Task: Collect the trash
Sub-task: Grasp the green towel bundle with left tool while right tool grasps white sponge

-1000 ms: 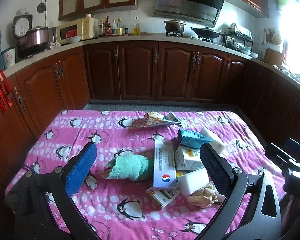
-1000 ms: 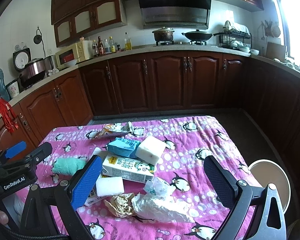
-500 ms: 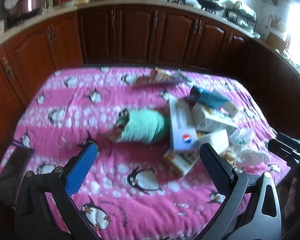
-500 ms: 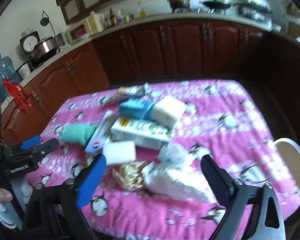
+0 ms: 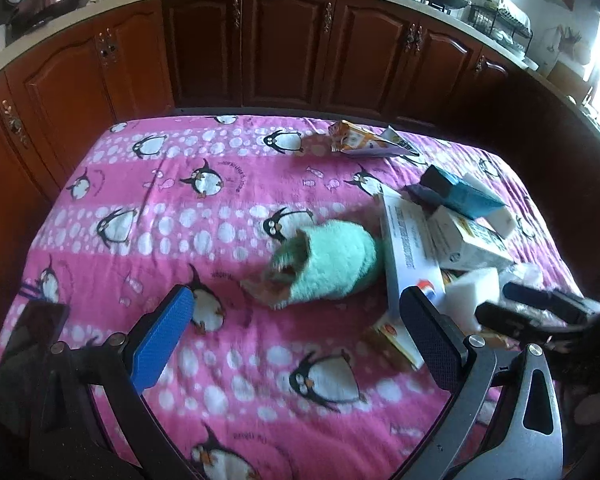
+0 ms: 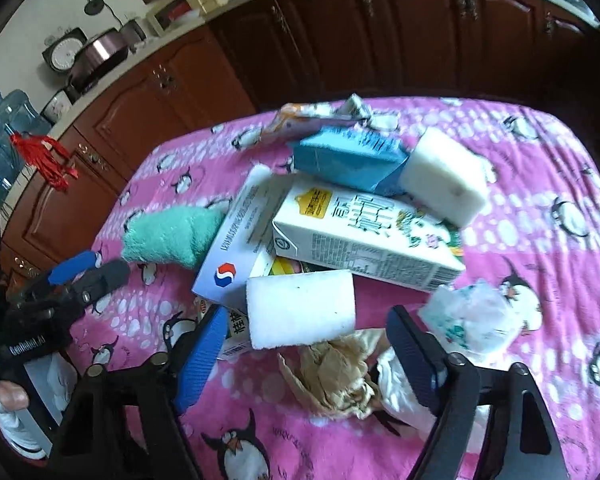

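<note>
Left tongs [image 5: 296, 344] spread wide, nothing btwn them, hovering over the pink penguin cloth [image 5: 180, 208] on the table. Green fuzzy bundle [image 5: 332, 260] lies just ahead; white flat box [image 5: 408, 248] touches its right side.

Right view: right tongs [image 6: 304, 352] also spread, empty, straddling the crumpled brown paper [image 6: 332, 376] near the cloth's front edge. White foam block [image 6: 300, 308] sits just behind. Paper prob v. light, soft, crushable; pinch the bulky middle, not a loose flap.
</note>
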`<state>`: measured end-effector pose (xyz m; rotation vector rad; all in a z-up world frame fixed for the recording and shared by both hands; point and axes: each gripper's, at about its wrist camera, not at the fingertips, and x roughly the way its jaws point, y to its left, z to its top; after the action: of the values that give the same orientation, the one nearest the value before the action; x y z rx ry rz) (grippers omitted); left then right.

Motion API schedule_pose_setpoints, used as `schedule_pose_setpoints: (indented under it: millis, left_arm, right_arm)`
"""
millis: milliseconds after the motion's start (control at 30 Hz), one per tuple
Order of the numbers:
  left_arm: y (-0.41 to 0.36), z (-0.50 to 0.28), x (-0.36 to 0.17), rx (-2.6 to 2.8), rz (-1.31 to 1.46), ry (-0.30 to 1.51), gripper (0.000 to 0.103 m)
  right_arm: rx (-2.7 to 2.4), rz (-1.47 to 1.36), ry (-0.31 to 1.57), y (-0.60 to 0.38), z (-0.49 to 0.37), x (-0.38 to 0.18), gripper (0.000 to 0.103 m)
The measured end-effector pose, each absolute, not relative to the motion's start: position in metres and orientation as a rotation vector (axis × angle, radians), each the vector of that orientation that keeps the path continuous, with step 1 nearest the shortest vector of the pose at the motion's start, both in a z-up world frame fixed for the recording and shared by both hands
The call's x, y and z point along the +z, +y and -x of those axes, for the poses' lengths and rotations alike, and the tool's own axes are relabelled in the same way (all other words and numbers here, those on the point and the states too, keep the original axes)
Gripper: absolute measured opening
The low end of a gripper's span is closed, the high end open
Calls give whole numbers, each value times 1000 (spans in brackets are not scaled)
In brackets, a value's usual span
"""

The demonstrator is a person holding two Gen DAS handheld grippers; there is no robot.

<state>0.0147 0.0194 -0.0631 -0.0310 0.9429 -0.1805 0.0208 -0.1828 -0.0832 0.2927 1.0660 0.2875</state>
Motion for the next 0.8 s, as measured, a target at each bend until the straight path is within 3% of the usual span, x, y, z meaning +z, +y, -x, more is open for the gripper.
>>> schedule_pose_setpoints:
  millis: [100, 233, 267, 333, 533, 633, 800]
  left_arm:
    - [17, -30, -68, -189, 22, 951, 102]
    - [11, -50, -81, -204, 7, 987, 101]
    - [9, -54, -85, -210, 7, 1000, 98]
    - [7, -61, -94, -225, 24, 1047, 71]
    - [9, -59, -98, -298, 109, 1077, 33]
    - [13, -52, -89, -305, 129, 1068, 24]
    - [27, -39, -60, -283, 123, 1002, 22]
  right_arm:
    - [296, -304, 1079, -182, -26, -89, 57]
    - [298, -316, 1074, -181, -29, -91, 53]
    - [299, -316, 1072, -181, -30, -91, 52]
    - [303, -317, 1069, -182, -29, -90, 50]
    - [324, -336, 1057, -187, -20, -83, 46]
    - [350, -338, 1041, -187, -12, -74, 45]
    - [373, -342, 996, -191, 2, -55, 45]
